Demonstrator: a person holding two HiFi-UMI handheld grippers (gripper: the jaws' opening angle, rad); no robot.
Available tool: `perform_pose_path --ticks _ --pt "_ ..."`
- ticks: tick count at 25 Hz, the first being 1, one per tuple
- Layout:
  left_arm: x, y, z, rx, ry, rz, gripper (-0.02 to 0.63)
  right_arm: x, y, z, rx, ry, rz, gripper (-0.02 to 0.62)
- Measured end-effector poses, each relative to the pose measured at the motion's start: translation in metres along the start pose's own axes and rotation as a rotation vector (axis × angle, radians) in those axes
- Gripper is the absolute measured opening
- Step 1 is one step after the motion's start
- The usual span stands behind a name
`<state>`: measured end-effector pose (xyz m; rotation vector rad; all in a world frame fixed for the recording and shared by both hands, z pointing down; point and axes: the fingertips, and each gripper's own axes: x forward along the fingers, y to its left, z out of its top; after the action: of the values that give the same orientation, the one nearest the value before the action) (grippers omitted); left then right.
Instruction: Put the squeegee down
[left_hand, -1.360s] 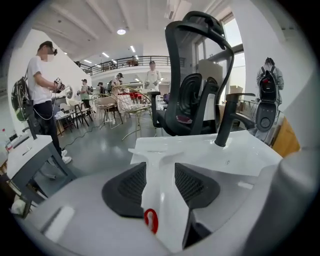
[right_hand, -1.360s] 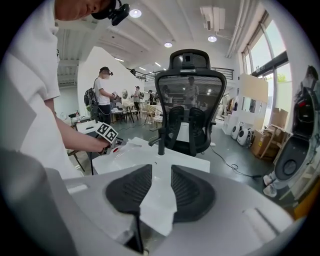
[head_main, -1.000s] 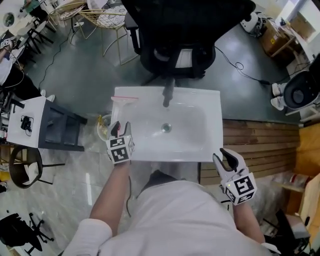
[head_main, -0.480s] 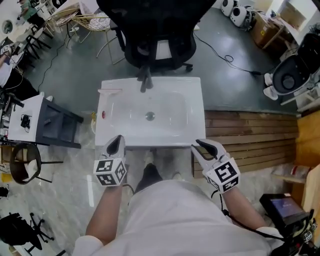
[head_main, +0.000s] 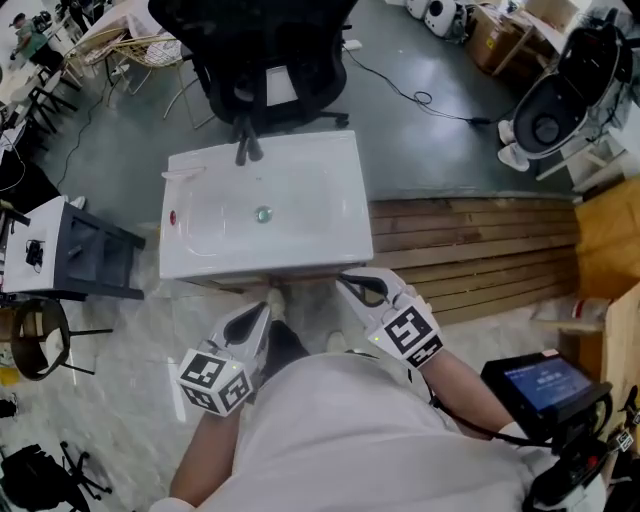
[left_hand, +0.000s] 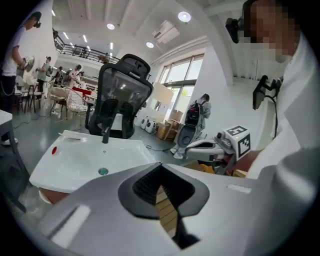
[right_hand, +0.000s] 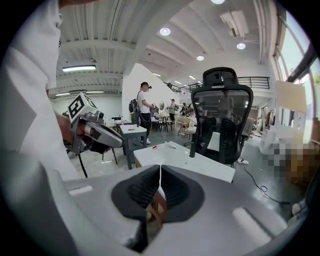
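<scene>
The squeegee (head_main: 184, 173), a pale bar, lies on the back left corner of the white sink (head_main: 330, 215), left of the black faucet (head_main: 245, 150). In the left gripper view the squeegee (left_hand: 75, 134) shows beyond a small red spot (left_hand: 54, 150) on the sink's rim. My left gripper (head_main: 262, 312) hangs below the sink's front edge, close to my body, shut and empty. My right gripper (head_main: 348, 284) sits by the front right corner, its jaws closing with the pads meeting on nothing. The pads of my left gripper (left_hand: 160, 172) and my right gripper (right_hand: 160, 176) touch.
A black office chair (head_main: 270, 60) stands behind the sink. A dark stool (head_main: 95, 255) is at its left, wooden planks (head_main: 470, 245) at its right. A screen device (head_main: 540, 382) sits by my right arm. A cable (head_main: 420, 100) runs over the grey floor. People stand far off.
Both grippers drew back from the sink's front edge toward my body, and both went from open to shut. The squeegee stayed on the sink's back left corner.
</scene>
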<state>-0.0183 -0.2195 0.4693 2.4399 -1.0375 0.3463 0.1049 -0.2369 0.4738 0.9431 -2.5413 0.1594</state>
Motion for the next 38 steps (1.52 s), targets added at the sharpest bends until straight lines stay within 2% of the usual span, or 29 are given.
perform_pose_path --ticks 5,9,20,38 --pt "0.000 -0.028 -0.014 0.070 0.045 -0.036 0.008 -0.006 0.016 0.001 -0.025 -0.009 0.030 0.006" --pt "0.002 -0.029 -0.021 0.068 0.060 -0.046 0.006 -0.006 0.020 0.003 -0.061 -0.010 0.018 0.006" --pt "0.011 -0.019 -0.015 0.097 0.072 -0.067 0.007 -0.006 0.016 0.012 -0.073 -0.012 -0.025 0.005" --pt "-0.002 -0.002 -0.019 0.070 0.088 -0.013 0.008 0.017 0.029 0.019 -0.089 -0.007 0.044 0.003"
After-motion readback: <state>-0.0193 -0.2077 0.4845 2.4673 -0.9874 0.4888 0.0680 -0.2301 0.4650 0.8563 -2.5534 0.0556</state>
